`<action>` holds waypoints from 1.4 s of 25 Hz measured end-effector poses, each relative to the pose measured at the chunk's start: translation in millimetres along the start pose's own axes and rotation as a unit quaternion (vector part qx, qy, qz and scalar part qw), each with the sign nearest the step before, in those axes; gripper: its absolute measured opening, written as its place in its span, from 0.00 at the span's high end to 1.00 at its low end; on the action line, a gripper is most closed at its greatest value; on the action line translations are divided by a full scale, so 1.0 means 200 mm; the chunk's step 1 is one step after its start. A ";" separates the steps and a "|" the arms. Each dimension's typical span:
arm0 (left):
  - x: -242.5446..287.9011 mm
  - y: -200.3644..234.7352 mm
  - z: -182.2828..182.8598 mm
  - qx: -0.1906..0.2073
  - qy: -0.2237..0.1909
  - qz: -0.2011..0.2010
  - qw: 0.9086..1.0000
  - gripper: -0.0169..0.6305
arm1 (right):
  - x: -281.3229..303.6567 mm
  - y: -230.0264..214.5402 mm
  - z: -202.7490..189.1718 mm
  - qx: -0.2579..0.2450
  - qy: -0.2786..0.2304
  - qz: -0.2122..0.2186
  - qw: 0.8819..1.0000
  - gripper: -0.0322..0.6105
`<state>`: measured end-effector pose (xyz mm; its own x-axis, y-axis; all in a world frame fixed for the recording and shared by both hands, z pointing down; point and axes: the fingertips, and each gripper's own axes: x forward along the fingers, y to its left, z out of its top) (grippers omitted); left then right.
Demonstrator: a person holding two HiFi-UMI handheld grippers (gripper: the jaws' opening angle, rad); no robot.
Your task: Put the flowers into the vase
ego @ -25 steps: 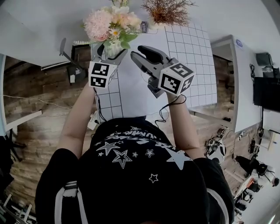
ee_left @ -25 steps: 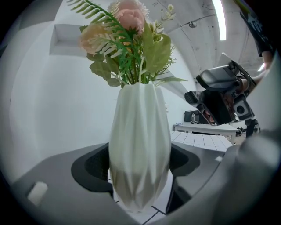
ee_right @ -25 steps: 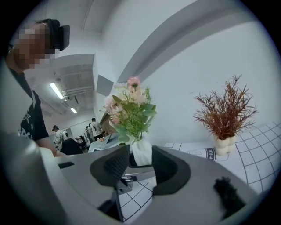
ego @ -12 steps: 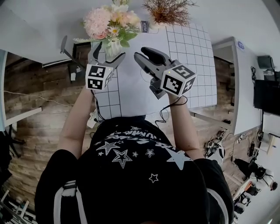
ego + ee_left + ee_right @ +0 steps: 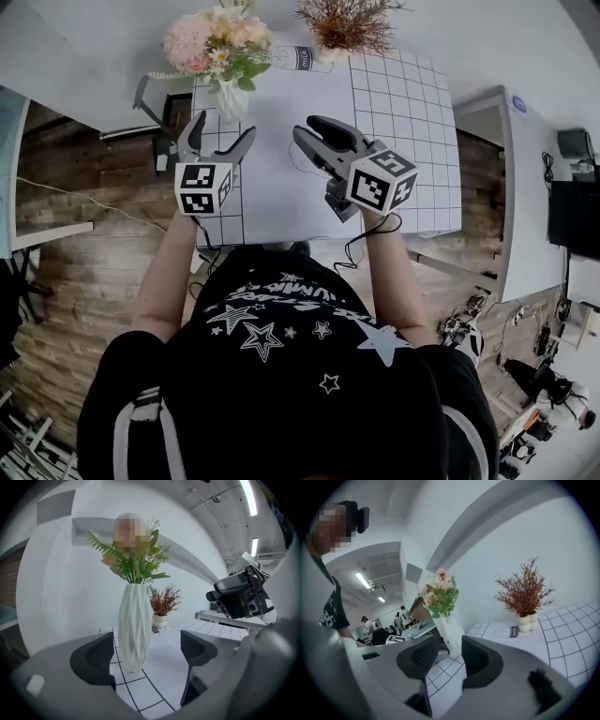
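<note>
A ribbed white vase (image 5: 228, 97) stands on the white table with a pink and peach flower bunch (image 5: 208, 39) in it. My left gripper (image 5: 220, 139) hovers just short of the vase, open; its jaws have just been opening and nothing is between them. In the left gripper view the vase (image 5: 133, 627) and flowers (image 5: 136, 559) rise beyond the left gripper (image 5: 147, 651), apart from the pads. My right gripper (image 5: 307, 129) is to the right of the vase, its jaws a narrow gap apart and empty. In the right gripper view the right gripper (image 5: 450, 656) faces the vase (image 5: 452, 632).
A dried reddish plant (image 5: 347, 23) in a small white pot stands at the table's back, with a milk-labelled pack (image 5: 300, 58) lying beside it. A grid-lined mat (image 5: 403, 141) covers the table's right part. The table's left edge drops to wooden floor (image 5: 84, 262).
Both grippers have drawn back toward the person, away from the vase. The left jaws, which stood around the vase, have widened and are clear of it.
</note>
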<state>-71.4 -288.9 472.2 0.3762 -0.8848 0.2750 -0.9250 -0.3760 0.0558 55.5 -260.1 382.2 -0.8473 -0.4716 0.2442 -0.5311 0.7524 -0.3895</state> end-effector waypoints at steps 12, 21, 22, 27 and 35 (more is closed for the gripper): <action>-0.33 -0.31 0.13 0.018 -0.033 0.093 0.995 0.55 | -0.37 0.05 -0.04 0.049 -0.079 0.084 0.992 0.80; -0.49 -0.47 0.09 0.015 -0.020 0.148 0.989 0.93 | -0.39 0.09 -0.23 0.043 -0.037 0.158 0.986 0.88; -0.50 -0.49 0.11 0.023 -0.022 0.148 0.988 0.96 | -0.39 0.11 -0.23 0.037 -0.037 0.163 0.985 0.88; -0.51 -0.49 0.13 0.024 -0.023 0.142 0.989 0.96 | -0.42 0.18 -0.23 0.042 -0.054 0.186 0.980 0.89; -0.62 -0.39 0.11 0.005 -0.045 0.113 0.993 0.96 | -0.35 0.25 -0.26 0.042 -0.060 0.152 0.986 0.90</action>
<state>-45.3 -155.9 411.8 0.1637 -0.9677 0.1916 -0.9857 -0.1682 -0.0069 87.4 -165.1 392.0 -0.9588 -0.2840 0.0004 -0.2459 0.8295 -0.5014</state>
